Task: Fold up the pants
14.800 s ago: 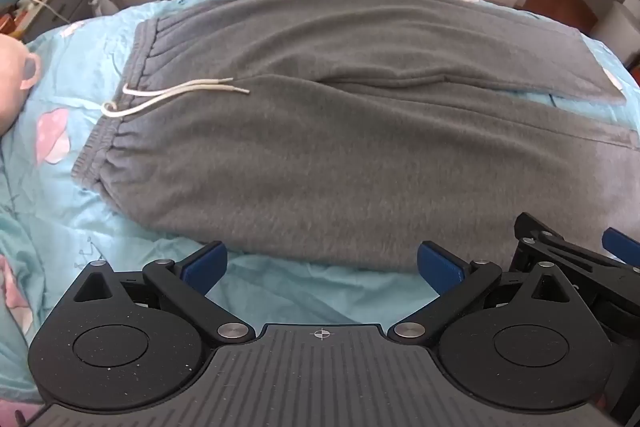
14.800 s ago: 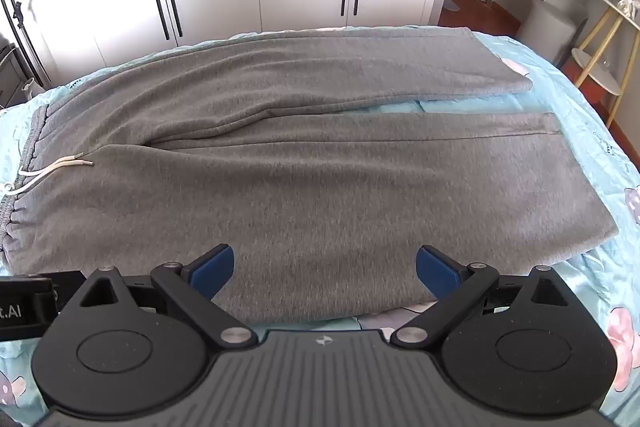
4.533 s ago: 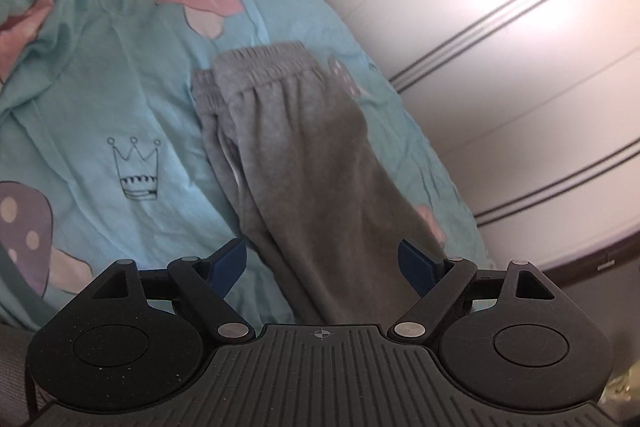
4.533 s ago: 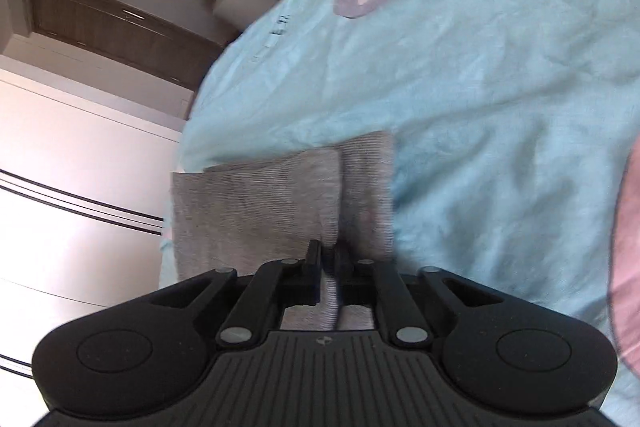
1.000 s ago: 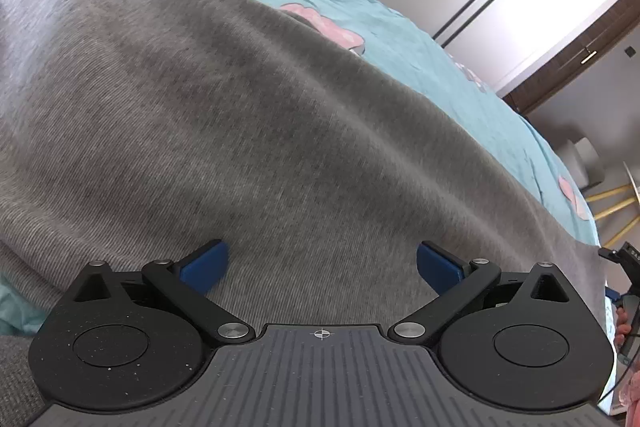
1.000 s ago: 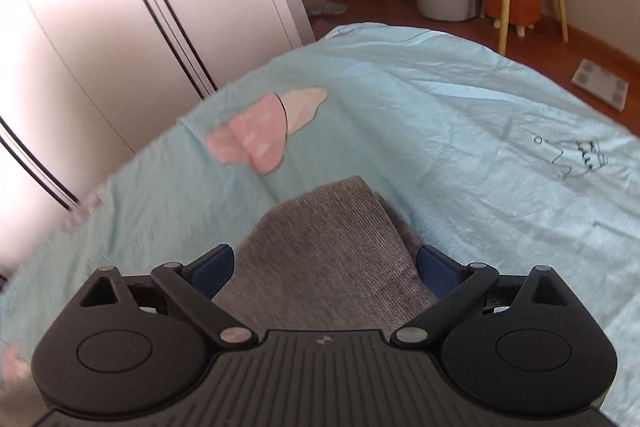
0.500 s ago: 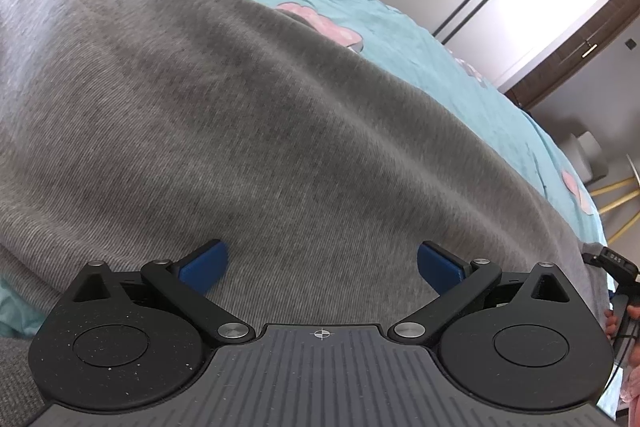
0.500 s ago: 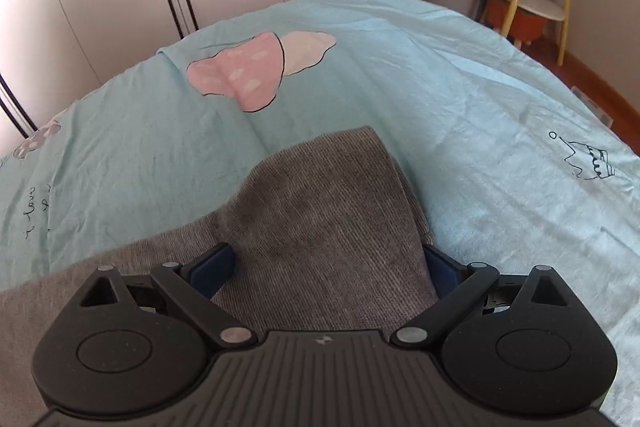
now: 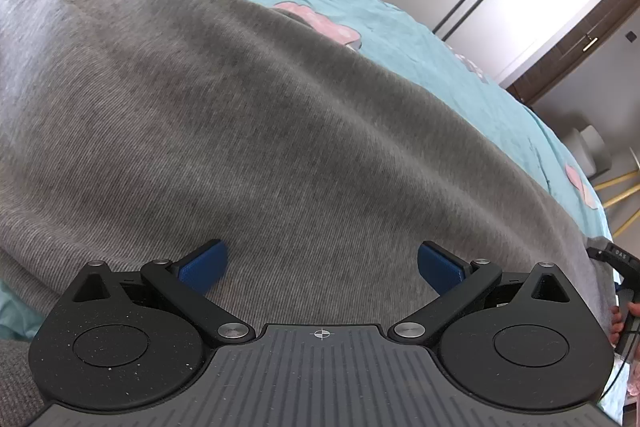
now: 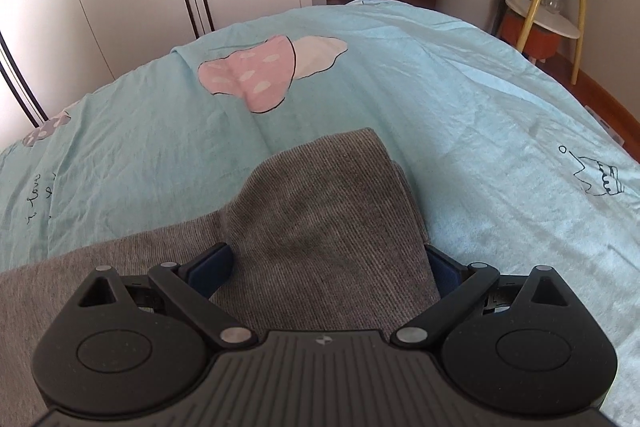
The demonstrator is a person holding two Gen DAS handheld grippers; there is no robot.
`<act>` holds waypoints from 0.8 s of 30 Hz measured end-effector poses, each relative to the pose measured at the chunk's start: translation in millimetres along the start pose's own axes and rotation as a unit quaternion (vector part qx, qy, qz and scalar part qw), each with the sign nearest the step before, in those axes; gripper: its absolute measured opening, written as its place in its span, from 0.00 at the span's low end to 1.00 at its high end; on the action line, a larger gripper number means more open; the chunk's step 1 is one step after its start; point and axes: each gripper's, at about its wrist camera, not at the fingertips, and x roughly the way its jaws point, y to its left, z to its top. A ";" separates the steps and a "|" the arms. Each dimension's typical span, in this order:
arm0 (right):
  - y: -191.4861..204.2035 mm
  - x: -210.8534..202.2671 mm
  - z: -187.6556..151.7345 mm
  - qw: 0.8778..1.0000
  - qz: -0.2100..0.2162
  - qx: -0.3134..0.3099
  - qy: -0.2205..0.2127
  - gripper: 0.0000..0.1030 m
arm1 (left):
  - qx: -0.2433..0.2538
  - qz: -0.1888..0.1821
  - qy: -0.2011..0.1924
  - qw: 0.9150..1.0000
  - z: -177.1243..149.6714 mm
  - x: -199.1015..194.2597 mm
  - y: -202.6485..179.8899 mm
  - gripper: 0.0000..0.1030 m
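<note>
Handwriting on the sheet, white letters on a black part

On the turquoise bedsheet [image 10: 460,99], at its far left edge in the right wrist view, a black handwritten word reads roughly "love" [image 10: 35,207], with further script below it too cut off to read. In the left wrist view, a black device part [image 9: 619,255] at the right edge, beside the grey pants [image 9: 280,131], bears small white letters that look like "DAS"; they are too small to be sure.
</note>
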 end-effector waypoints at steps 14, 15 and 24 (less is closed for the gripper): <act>-30.3 -22.8 14.3 0.994 0.064 0.077 -0.036 0.19 | 0.005 0.004 0.001 1.000 1.7 2.4 -0.7 1.00; -29.6 -23.5 12.3 0.994 0.064 0.074 -0.040 0.13 | 0.004 0.004 0.001 1.000 1.7 2.4 -0.7 1.00; 12.6 -87.1 -7.6 0.981 0.025 -0.075 -0.178 0.18 | 0.009 0.006 0.001 1.000 2.0 3.1 -1.8 1.00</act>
